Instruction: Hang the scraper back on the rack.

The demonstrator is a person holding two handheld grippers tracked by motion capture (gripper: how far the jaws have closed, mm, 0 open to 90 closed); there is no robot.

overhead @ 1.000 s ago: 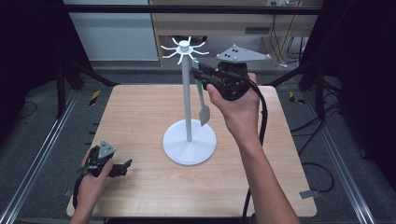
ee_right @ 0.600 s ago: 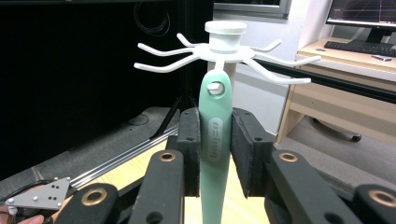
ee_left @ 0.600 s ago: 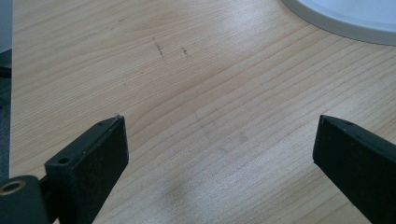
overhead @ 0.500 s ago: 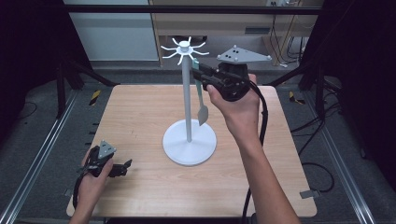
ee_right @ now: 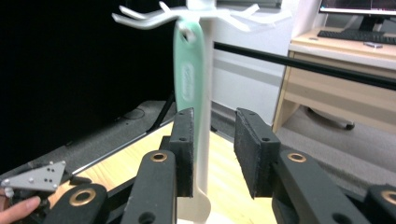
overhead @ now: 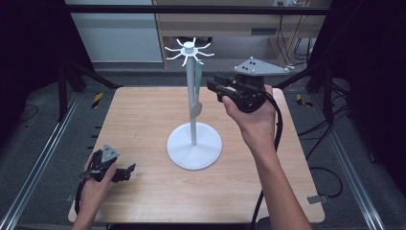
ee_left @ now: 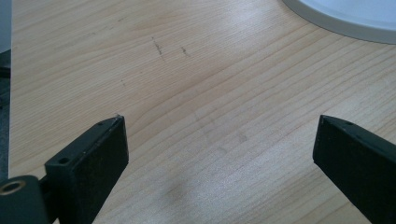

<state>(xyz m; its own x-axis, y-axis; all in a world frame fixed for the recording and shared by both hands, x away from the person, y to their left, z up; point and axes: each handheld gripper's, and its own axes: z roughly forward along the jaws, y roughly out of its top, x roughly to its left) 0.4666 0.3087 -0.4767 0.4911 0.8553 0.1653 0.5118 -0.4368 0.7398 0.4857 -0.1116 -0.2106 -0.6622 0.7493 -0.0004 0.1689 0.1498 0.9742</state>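
Observation:
A white stand (overhead: 191, 96) with a ring of hooks on top rises from a round base (overhead: 194, 146) at the table's middle. A mint-green-handled utensil (overhead: 197, 81) hangs from one hook beside the pole, its grey head low. My right gripper (overhead: 214, 87) hovers open just right of it, not touching. Along its jaws, the right gripper (ee_right: 214, 135) frames the pole (ee_right: 205, 93) and the green handle (ee_right: 189, 79) behind the gap. My left gripper (overhead: 125, 171) rests at the front left, and up close the left gripper (ee_left: 219, 135) is wide open over bare wood.
The stand's base edge (ee_left: 345, 14) lies ahead of the left gripper. A black frame bar (overhead: 191, 8) crosses behind the table, with a wooden desk (ee_right: 336, 79) beyond it. Metal rails (overhead: 43, 158) run along the table's sides.
My right gripper has opened, let go of the utensil and drawn back slightly to the right. The utensil now hangs closer to the pole. The left gripper has not moved.

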